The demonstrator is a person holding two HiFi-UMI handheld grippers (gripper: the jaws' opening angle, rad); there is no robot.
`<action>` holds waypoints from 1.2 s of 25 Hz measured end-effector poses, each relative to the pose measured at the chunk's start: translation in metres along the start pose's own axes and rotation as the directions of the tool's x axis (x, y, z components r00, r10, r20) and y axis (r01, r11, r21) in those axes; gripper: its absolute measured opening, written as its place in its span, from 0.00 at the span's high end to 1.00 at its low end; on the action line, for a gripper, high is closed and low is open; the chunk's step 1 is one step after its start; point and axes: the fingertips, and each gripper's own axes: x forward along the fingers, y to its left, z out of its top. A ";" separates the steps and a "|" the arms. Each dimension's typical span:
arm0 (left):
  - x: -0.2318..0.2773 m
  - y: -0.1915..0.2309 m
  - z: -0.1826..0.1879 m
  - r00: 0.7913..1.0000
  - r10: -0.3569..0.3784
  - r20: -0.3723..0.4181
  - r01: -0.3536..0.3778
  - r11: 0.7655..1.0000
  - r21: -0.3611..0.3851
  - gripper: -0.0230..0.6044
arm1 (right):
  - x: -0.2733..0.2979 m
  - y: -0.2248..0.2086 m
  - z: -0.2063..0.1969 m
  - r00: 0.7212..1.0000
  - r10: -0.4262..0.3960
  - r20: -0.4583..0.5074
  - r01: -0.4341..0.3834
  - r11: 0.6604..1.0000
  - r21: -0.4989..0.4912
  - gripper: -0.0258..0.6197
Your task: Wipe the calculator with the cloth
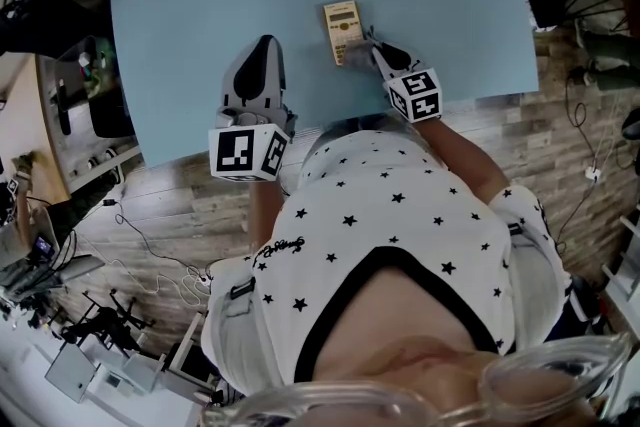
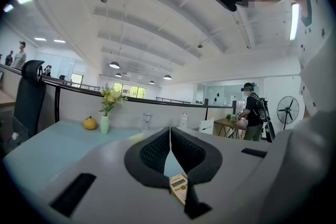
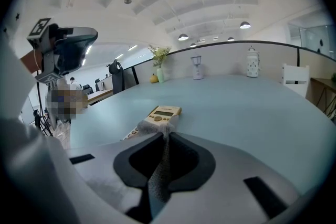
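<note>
A cream calculator lies on the light blue table, display end away from me. My right gripper is shut on a grey cloth that rests on the calculator's near end. In the right gripper view the cloth runs up between the jaws and bunches on the calculator. My left gripper is to the left of the calculator, apart from it, jaws together with nothing held. The left gripper view shows the calculator low between its jaws.
A vase of flowers and an orange fruit stand at the table's far edge, beside a clear jar and a white canister. A person stands beyond the table. Cables lie on the wooden floor.
</note>
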 end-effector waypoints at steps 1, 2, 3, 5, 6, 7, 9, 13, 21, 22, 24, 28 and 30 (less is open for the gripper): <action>0.000 -0.001 0.000 1.000 0.000 0.001 0.000 1.000 0.000 0.91 | -0.001 -0.001 0.002 1.000 -0.002 0.008 0.002 1.000 0.000 0.91; 0.000 -0.001 0.000 1.000 -0.001 0.003 0.001 1.000 0.001 0.91 | -0.002 -0.003 0.005 1.000 -0.005 0.019 0.005 1.000 -0.001 0.91; 0.000 -0.001 0.000 1.000 -0.001 0.004 0.001 1.000 0.003 0.91 | -0.003 -0.005 0.010 0.999 -0.010 0.034 0.010 1.000 -0.001 0.91; 0.000 -0.001 0.001 1.000 -0.001 0.007 0.001 1.000 0.003 0.91 | -0.008 -0.011 0.025 0.997 -0.024 0.076 0.023 1.000 0.013 0.91; 0.000 0.000 0.002 1.000 -0.001 0.009 0.001 1.000 0.000 0.91 | -0.011 -0.014 0.035 0.994 -0.031 0.101 0.029 0.999 0.028 0.91; 0.000 0.001 0.001 1.000 0.000 0.010 0.000 1.000 -0.004 0.91 | -0.014 -0.018 0.047 0.991 -0.037 0.129 0.032 0.999 0.041 0.91; 0.000 0.002 0.001 1.000 -0.001 0.011 0.001 1.000 -0.012 0.91 | -0.021 -0.022 0.075 0.981 -0.045 0.190 0.036 0.998 0.049 0.91; -0.002 0.001 0.005 1.000 -0.003 0.021 0.004 1.000 -0.015 0.91 | -0.040 -0.023 0.134 0.947 -0.041 0.319 0.030 0.999 0.038 0.91; -0.007 0.007 0.017 0.998 0.019 0.059 -0.018 1.000 -0.022 0.91 | -0.078 0.002 0.220 0.858 0.059 0.510 -0.061 0.998 -0.012 0.91; -0.007 0.008 0.018 0.998 0.021 0.062 -0.020 1.000 -0.023 0.91 | -0.082 0.008 0.227 0.849 0.078 0.523 -0.078 0.997 -0.021 0.91; -0.006 0.011 0.020 0.997 0.023 0.068 -0.022 0.999 -0.026 0.91 | -0.085 0.018 0.239 0.834 0.112 0.540 -0.106 0.993 -0.042 0.91; -0.001 0.011 0.022 0.997 0.014 0.070 -0.012 1.000 -0.029 0.91 | -0.086 0.033 0.249 0.818 0.149 0.555 -0.124 0.989 -0.083 0.91; 0.001 0.010 0.023 0.998 0.006 0.070 -0.004 1.000 -0.028 0.91 | -0.084 0.038 0.249 0.819 0.157 0.551 -0.130 0.988 -0.088 0.91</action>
